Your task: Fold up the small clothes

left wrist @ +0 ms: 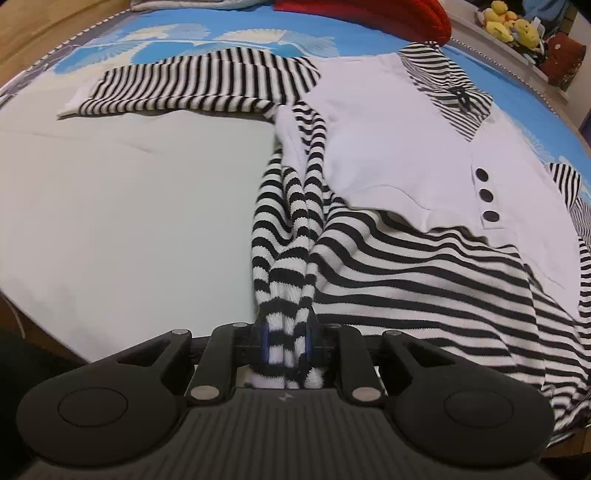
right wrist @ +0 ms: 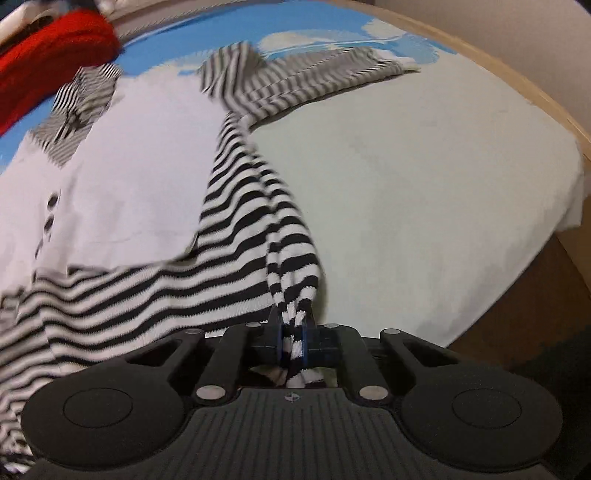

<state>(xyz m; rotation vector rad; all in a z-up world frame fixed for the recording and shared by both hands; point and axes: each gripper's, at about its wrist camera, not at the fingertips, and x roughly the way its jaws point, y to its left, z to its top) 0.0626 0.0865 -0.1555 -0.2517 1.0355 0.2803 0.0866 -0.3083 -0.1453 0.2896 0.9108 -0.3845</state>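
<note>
A small black-and-white striped top (left wrist: 399, 155) with a white front panel and three dark buttons (left wrist: 485, 195) lies spread on the bed. My left gripper (left wrist: 286, 341) is shut on a bunched fold of its striped hem at the garment's left lower edge. One striped sleeve (left wrist: 192, 88) stretches out to the left. In the right wrist view the same top (right wrist: 140, 155) lies to the left, and my right gripper (right wrist: 293, 341) is shut on the bunched striped hem at its right lower edge. The other sleeve (right wrist: 314, 81) reaches toward the upper right.
The bed has a pale sheet (left wrist: 129, 206) and a blue cover with white fan shapes (left wrist: 240, 40). A red garment (left wrist: 388, 14) lies beyond the collar. Yellow plush toys (left wrist: 511, 24) sit on a ledge at the far right. A wooden bed edge (right wrist: 517, 85) curves along the right.
</note>
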